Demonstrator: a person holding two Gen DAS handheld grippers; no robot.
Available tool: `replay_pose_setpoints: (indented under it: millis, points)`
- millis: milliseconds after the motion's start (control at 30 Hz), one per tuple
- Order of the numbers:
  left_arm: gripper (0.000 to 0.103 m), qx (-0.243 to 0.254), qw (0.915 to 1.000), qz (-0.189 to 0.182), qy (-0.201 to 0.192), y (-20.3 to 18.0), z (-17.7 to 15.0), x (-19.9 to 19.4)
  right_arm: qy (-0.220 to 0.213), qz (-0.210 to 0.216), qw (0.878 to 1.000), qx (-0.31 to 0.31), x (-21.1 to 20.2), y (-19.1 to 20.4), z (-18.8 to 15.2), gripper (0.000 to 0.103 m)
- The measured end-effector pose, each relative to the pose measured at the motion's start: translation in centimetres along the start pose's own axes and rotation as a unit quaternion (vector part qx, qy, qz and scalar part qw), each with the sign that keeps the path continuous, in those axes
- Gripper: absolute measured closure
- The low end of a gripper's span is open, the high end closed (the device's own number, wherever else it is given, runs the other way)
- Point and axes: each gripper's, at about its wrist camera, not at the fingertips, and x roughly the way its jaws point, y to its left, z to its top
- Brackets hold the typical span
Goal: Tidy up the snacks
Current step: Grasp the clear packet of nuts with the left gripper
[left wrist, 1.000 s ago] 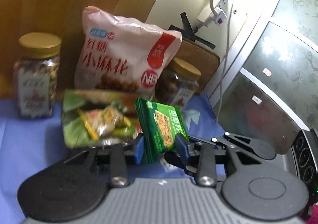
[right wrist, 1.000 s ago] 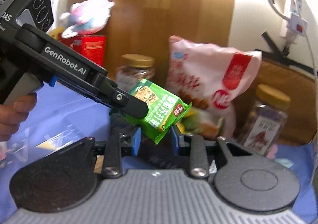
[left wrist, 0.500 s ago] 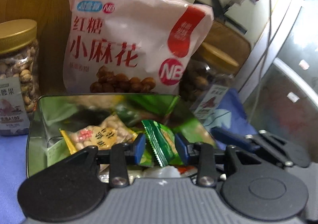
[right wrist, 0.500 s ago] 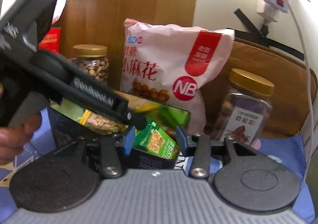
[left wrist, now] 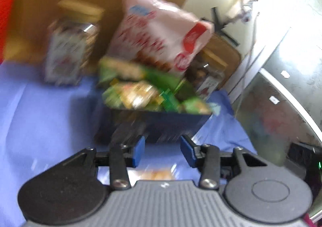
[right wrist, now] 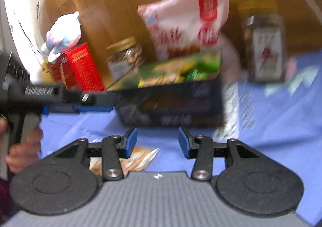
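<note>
A dark box on the blue cloth holds several small green and yellow snack packets. It also shows in the right wrist view with the packets inside. My left gripper is open and empty, a little in front of the box. My right gripper is open and empty, also in front of the box. The left gripper shows side-on left of the box. An orange packet lies on the cloth under my right gripper. Both views are blurred.
A pink snack bag leans on the wooden board behind the box. A gold-lidded nut jar stands left of it, another jar right. A red box and a plush toy are far left. A glass door is on the right.
Both grippers let go of their green packets, which now lie in the box. Both grippers pulled back from the box and opened wider.
</note>
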Motion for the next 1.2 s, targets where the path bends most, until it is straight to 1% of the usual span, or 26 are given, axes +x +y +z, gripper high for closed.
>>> replay_pose_setpoints:
  millis: [100,133,167,200,267,333,533,567,667,733,767,833,933,1000,1033,1067,1100,1167,1200]
  points:
    - [0.063,-0.044,0.9983,0.010,0.036,2.1,-2.1,0.3,0.047,0.028,0.997,0.061,1.8,-0.8,-0.3,0.055]
    - [0.063,-0.058,0.9973,0.012,0.044,2.8,-2.6,0.4,0.058,0.032,0.995,0.081,2.3,-1.1,-0.4,0.055]
    - [0.064,-0.067,0.9968,0.010,0.043,3.2,-3.0,0.5,0.064,0.030,0.993,0.098,2.6,-1.4,-0.4,0.055]
    - [0.064,-0.069,0.9969,0.007,0.038,3.3,-3.2,0.4,0.072,0.028,0.990,0.117,2.9,-1.8,-0.6,0.058]
    - [0.064,-0.059,0.9975,0.007,0.039,3.0,-3.2,0.5,0.074,0.036,0.986,0.147,3.2,-2.6,-0.6,0.060]
    - [0.064,-0.047,0.9982,0.008,0.035,2.8,-3.3,0.7,0.077,0.037,0.983,0.164,3.0,-2.7,-0.6,0.061]
    - [0.065,-0.040,0.9989,-0.009,0.022,3.3,-3.6,0.7,0.086,0.049,0.981,0.168,3.9,-1.8,-0.5,0.061]
    - [0.064,-0.035,0.9992,-0.006,0.020,3.1,-3.7,0.8,0.088,0.052,0.981,0.167,4.1,-1.6,-0.4,0.064]
    - [0.064,-0.013,0.9998,0.005,0.013,2.5,-4.0,0.8,0.096,0.062,0.978,0.176,4.4,-1.8,-0.5,0.080]
    - [0.064,-0.006,0.9999,0.007,0.011,2.3,-4.1,0.8,0.086,0.072,0.975,0.190,3.9,-2.1,-0.7,0.087]
    - [0.062,-0.007,0.9999,0.006,0.010,2.3,-4.1,0.7,0.076,0.080,0.974,0.196,3.5,-2.1,-0.7,0.091]
    - [0.054,-0.013,0.9999,-0.006,0.009,2.5,-4.1,0.6,0.056,0.096,0.971,0.211,2.5,-2.3,-0.6,0.094]
    - [0.053,-0.013,0.9998,-0.009,0.008,2.5,-4.1,0.6,0.036,0.124,0.961,0.244,1.9,-2.8,-0.9,0.093]
    - [0.054,-0.009,0.9999,-0.006,0.007,2.3,-4.2,0.6,0.035,0.129,0.955,0.263,2.0,-3.0,-1.3,0.089]
    - [0.054,-0.009,0.9999,-0.005,0.007,2.3,-4.2,0.6,0.040,0.132,0.952,0.274,2.2,-3.0,-1.5,0.086]
    - [0.055,-0.008,0.9999,-0.005,0.007,2.3,-4.2,0.6,0.050,0.138,0.947,0.287,2.5,-3.2,-1.9,0.079]
    - [0.055,-0.007,0.9999,-0.005,0.007,2.3,-4.2,0.6,0.062,0.148,0.943,0.291,2.8,-3.1,-2.2,0.075]
    - [0.055,-0.005,1.0000,-0.004,0.006,2.2,-4.3,0.7,0.076,0.136,0.954,0.256,2.9,-1.5,-2.1,0.075]
    - [0.055,-0.006,1.0000,-0.004,0.006,2.2,-4.3,0.6,0.083,0.126,0.960,0.235,2.9,-0.6,-2.0,0.080]
